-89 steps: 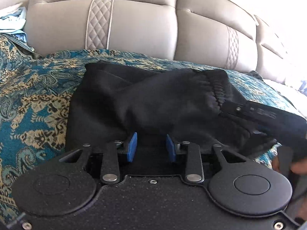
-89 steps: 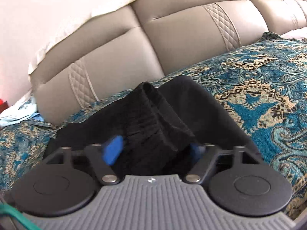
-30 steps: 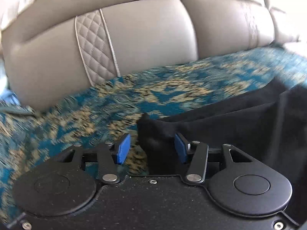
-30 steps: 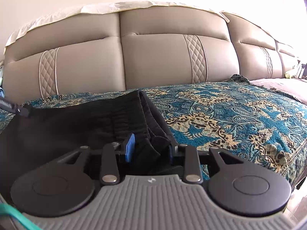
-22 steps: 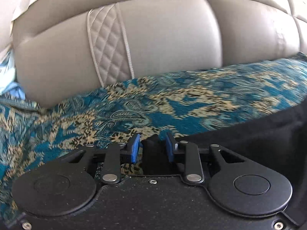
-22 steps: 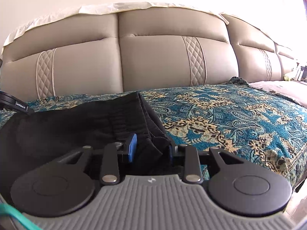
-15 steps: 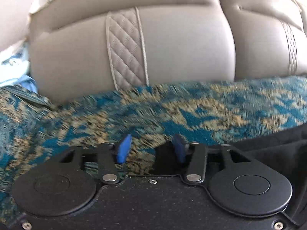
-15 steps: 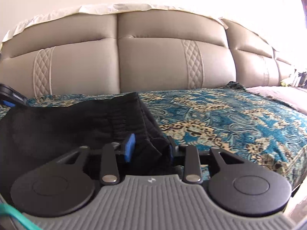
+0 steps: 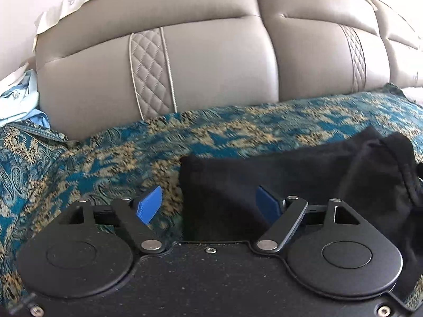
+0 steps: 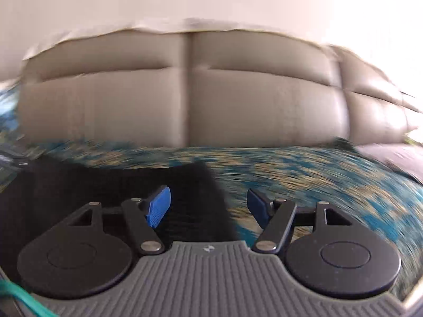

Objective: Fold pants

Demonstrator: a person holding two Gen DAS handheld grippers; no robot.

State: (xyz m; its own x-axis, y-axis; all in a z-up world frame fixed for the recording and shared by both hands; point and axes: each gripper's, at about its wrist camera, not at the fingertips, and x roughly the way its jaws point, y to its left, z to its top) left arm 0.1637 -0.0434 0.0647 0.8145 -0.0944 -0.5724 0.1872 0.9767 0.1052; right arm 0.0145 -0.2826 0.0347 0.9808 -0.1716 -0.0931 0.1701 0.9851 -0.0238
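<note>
The black pants [image 9: 277, 174] lie folded on the teal patterned cover [image 9: 105, 158] of a sofa. In the left wrist view my left gripper [image 9: 208, 206] is open, its blue pads spread over the folded left corner of the pants. In the right wrist view, which is motion-blurred, my right gripper [image 10: 208, 208] is open over the right edge of the pants [image 10: 105, 192], holding nothing. The waistband bunches at the right of the left wrist view [image 9: 391, 174].
The beige leather sofa backrest [image 9: 211, 66] rises just behind the pants. Light blue and white cloth [image 9: 18, 100] lies at the far left. The teal cover [image 10: 330, 185] stretches to the right of the pants.
Both grippers have opened wide and let go of the pants. The right gripper has pulled back and is moving; the pants now lie flat.
</note>
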